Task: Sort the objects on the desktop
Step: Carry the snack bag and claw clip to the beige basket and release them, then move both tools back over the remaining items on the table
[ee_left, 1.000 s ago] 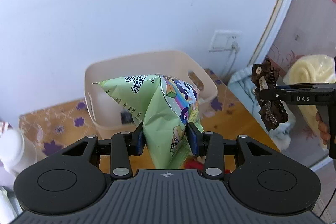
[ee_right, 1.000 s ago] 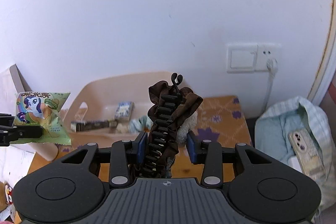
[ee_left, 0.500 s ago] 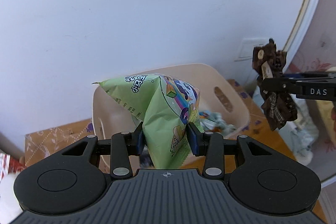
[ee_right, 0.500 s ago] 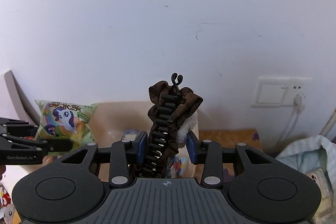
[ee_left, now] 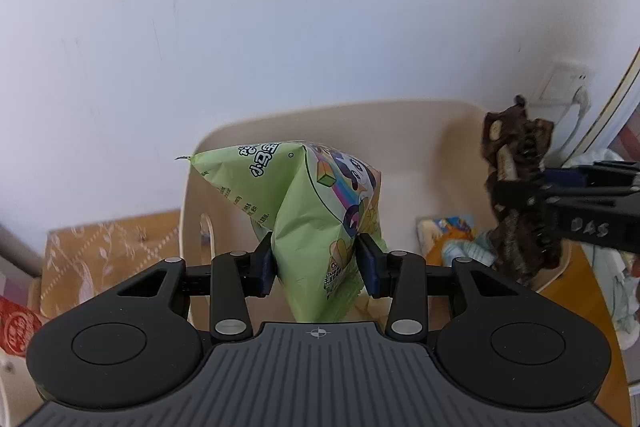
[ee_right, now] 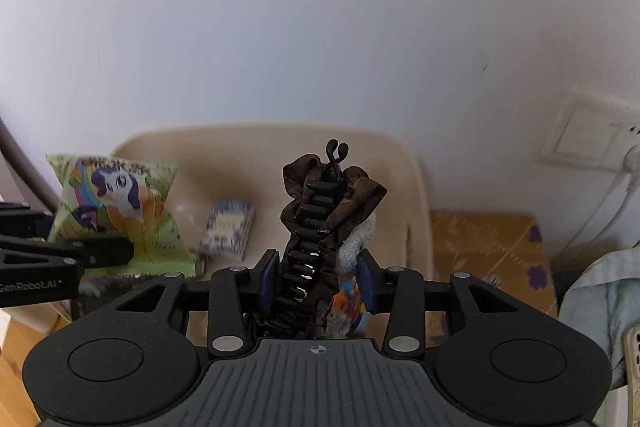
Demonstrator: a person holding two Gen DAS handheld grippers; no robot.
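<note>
Your left gripper (ee_left: 316, 265) pinches a green snack bag (ee_left: 308, 203) between its blue pads, the bag standing up over the beige plastic bin (ee_left: 400, 131). The bag shows a cartoon pony with a rainbow and Chinese lettering too small to read. In your right wrist view the same bag (ee_right: 120, 211) sits at nine o'clock, above the left tool's arm marked "GenRobot.AI" (ee_right: 36, 285).

Your right gripper (ee_right: 318, 281) pinches a brown fabric hair clip (ee_right: 320, 219) with black teeth, upright over the bin (ee_right: 256, 143); its jaws have just eased slightly wider with the clip between them. From the left view that clip (ee_left: 516, 195) hangs at three o'clock, on an arm lettered "DAS". A small blue-and-white packet (ee_right: 228, 227) lies inside the bin.
</note>
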